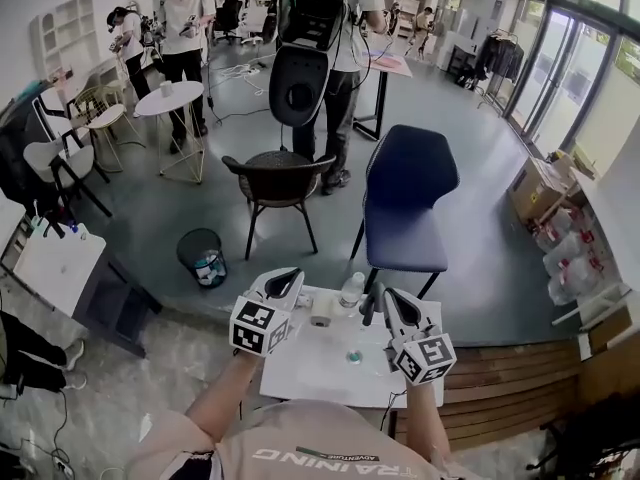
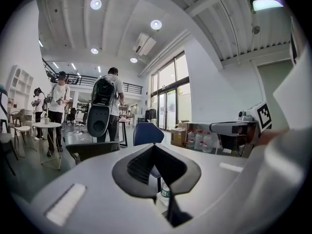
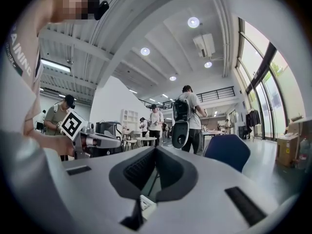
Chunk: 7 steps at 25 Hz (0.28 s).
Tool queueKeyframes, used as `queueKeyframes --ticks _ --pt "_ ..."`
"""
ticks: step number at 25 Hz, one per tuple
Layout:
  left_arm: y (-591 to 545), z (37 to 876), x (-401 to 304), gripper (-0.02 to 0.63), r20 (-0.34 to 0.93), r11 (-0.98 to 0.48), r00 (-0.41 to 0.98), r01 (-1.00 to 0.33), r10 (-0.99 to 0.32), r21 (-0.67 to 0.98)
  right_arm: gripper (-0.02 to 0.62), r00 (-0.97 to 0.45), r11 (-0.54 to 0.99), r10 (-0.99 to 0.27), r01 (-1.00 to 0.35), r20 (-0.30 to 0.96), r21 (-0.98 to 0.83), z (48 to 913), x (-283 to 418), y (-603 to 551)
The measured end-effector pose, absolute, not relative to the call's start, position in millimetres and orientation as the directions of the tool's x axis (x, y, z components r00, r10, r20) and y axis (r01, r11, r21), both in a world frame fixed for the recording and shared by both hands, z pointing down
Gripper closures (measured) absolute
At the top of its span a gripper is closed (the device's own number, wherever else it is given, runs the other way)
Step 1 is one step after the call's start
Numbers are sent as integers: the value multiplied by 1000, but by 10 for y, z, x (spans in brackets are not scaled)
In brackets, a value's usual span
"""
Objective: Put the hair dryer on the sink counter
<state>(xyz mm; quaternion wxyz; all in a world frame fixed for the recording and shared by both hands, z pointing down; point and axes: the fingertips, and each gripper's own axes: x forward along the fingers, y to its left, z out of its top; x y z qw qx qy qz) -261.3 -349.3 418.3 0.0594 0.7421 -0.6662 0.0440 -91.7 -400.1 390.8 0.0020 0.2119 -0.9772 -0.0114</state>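
Left gripper [image 1: 288, 283] and right gripper [image 1: 393, 306] hover clenched, empty, over the counter's [image 1: 300, 368] far edge; dryer not clearly seen there.

Large open-plan workspace, office or lab type, not domestic. Polished grey floor [image 1: 480, 168], full-height glass doors [image 1: 560, 68], exposed ceiling with recessed downlights [image 2: 96, 4], mezzanine railing [image 2: 131, 87] at rear. Loose furniture: round white table [image 1: 168, 99], black chair [image 1: 279, 180], blue chair [image 1: 408, 203], white shelf unit [image 1: 75, 33]. Cables [image 1: 245, 78] across floor. Cardboard box [image 1: 535, 188], large water bottles [image 1: 565, 253] by window wall. At least 3 persons standing, 1 wearing backpack [image 1: 310, 13].
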Motion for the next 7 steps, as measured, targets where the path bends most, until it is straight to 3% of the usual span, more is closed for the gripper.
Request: queueKeyframes --ticks 7 --pt "-3526 4278 -2741 598 143 -99 102 -995 -984 27 589 -915 915 -403 -402 20 34 3962 -1034 -4025"
